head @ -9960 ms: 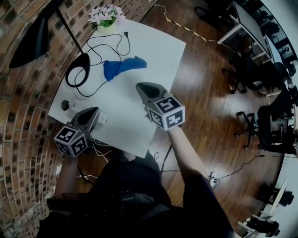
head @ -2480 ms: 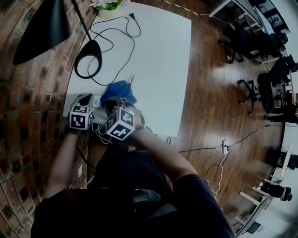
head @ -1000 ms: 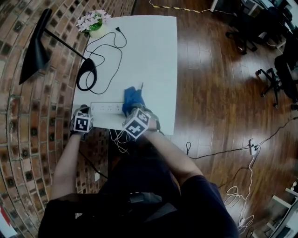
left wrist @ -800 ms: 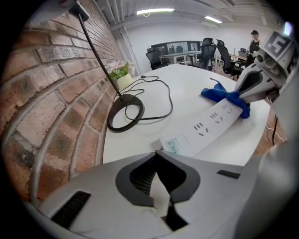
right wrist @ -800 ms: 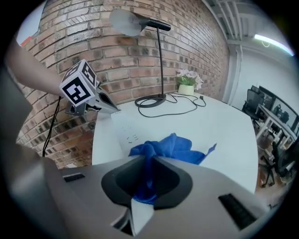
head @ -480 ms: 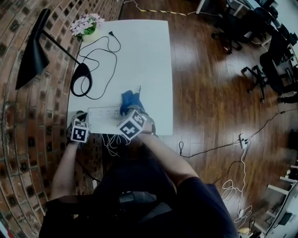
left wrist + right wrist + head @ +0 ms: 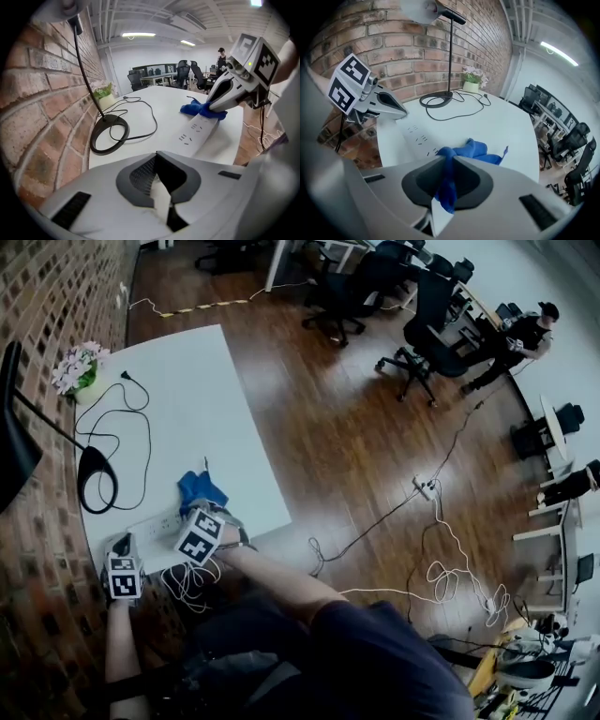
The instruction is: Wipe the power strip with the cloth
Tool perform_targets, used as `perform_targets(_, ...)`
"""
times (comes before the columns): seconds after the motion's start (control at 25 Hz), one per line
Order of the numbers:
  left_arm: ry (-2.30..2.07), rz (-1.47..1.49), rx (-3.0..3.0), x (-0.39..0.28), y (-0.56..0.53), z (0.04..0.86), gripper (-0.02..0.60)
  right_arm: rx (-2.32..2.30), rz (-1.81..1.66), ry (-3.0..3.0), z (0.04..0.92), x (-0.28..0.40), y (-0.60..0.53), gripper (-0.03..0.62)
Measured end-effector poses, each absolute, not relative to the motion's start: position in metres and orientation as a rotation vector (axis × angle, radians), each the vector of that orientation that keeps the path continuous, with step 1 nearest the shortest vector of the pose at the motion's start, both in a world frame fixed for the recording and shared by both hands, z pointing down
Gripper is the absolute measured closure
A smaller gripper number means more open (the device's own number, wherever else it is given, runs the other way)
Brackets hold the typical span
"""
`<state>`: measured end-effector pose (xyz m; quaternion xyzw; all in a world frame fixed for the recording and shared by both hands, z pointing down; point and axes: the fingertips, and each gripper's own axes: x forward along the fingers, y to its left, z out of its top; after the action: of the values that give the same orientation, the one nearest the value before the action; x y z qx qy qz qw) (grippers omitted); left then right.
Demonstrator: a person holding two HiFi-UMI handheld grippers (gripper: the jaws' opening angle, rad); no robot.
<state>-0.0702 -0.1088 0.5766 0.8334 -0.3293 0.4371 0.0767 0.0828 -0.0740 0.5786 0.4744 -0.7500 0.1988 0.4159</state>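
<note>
Head view looks down on a white desk [image 7: 206, 418] beside a brick wall [image 7: 56, 277]. It also takes in a wide wood floor [image 7: 356, 446] and office chairs [image 7: 422, 324], which the two gripper views hardly show. At the near edge of the desk the left gripper [image 7: 122, 541] and the right gripper [image 7: 201, 507] are close together. A blue cloth [image 7: 199, 487] lies just past the right one. From up here the jaws are too small to read. Right gripper view shows them well: the jaws are closed tight on a fold of the cloth. The rest of the cloth lies in a heap on the desk, at one end of the white power strip [image 7: 412, 133]. The same view shows the left gripper with its tip at the other end of the power strip, but I cannot tell if it touches. Left gripper view shows its own jaws closed together, with nothing I can make out between them. It also looks along the power strip to the right gripper, which holds the cloth on the far end. A tall lamp [image 7: 450, 56] and a pot of flowers [image 7: 472, 79] stand further back on the desk.
</note>
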Motion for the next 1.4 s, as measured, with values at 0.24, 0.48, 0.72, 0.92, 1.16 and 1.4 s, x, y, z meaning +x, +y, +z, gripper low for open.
perform_targets(0.24,-1.010,1.232,2.520,-0.076,-0.112,0.583,0.574,1.174,0.442,-1.845,0.579,0.073,-0.072,0.563)
perform_targets(0.48,-1.007,1.214,2.535,-0.072,-0.112,0.587,0.574,1.170,0.412,-1.861,0.581,0.056,-0.066,0.563)
perform_targets(0.72,-1.049,1.181,2.532,-0.076,-0.107,0.587,0.574,1.180,0.445,-1.876,0.579,0.045,-0.063,0.565)
perform_targets(0.92,-1.061,1.130,2.546,-0.064,-0.111,0.576,0.574,1.179,0.469,-1.896,0.578,0.043,-0.068,0.564)
perform_targets(1.16,-1.045,1.125,2.510,-0.066,-0.112,0.575,0.574,1.174,0.468,-1.928,0.571,0.026,-0.081,0.563)
perform_targets(1.4,-1.041,1.063,2.481,-0.067,-0.110,0.575,0.574,1.130,0.455,-1.952,0.572,0.007,-0.087,0.563)
